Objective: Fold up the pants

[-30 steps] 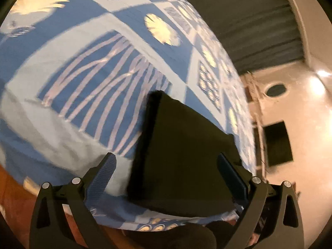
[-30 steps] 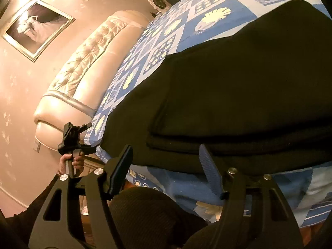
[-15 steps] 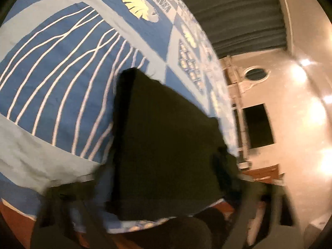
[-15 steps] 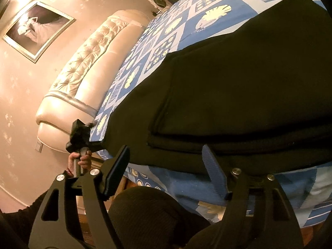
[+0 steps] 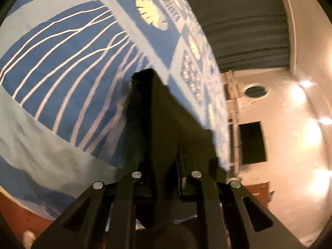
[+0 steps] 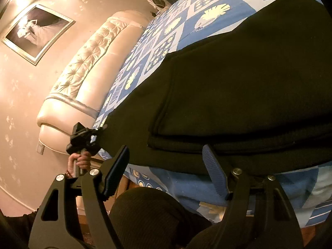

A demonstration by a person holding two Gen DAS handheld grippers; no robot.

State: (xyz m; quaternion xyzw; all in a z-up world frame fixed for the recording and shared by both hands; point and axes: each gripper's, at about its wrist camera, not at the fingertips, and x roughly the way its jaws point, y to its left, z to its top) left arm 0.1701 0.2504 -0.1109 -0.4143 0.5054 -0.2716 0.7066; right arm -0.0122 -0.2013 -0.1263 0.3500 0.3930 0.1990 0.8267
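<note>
We see, from L to R in the R wrist view: a framed picture (image 6: pixel 38 33) on the wall at 10 o'clock, a tufted headboard (image 6: pixel 87 78) next to it, then a hand (image 6: pixel 79 162) at 8 o'clock gripping the handle of the left gripper (image 6: pixel 99 133), whose tips sit at the near L corner of the black pants (image 6: pixel 238 87). In the L wrist view that gripper (image 5: pixel 166 157) has just been closing & its jaws are now together, clamped on the near edge of the pants (image 5: pixel 166 124) w/ dark cloth bunched up into a ridge betw. the fingers, running off toward 12 o'clock. The pants lie folded in layers on the blue patterned bedspread (image 6: pixel 186 25), filling the centre & 2–3 o'clock side of the R wrist view, a folded edge crossing at mid-height; they reach the near edge of the bed. In the L wrist view the bedspread (image 5: pixel 62 66) spreads from 9 to 12 o'clock, w/ a dark curtain (image 5: pixel 238 20) at 1 o'clock. The right gripper (image 6: pixel 166 170) is at 6 o'clock of its own view, jaws apart w/ nothing betw. them, tips just short of the pants' near edge, over the bedspread's overhang; a dark-clad knee (image 6: pixel 149 213) sits below it
</note>
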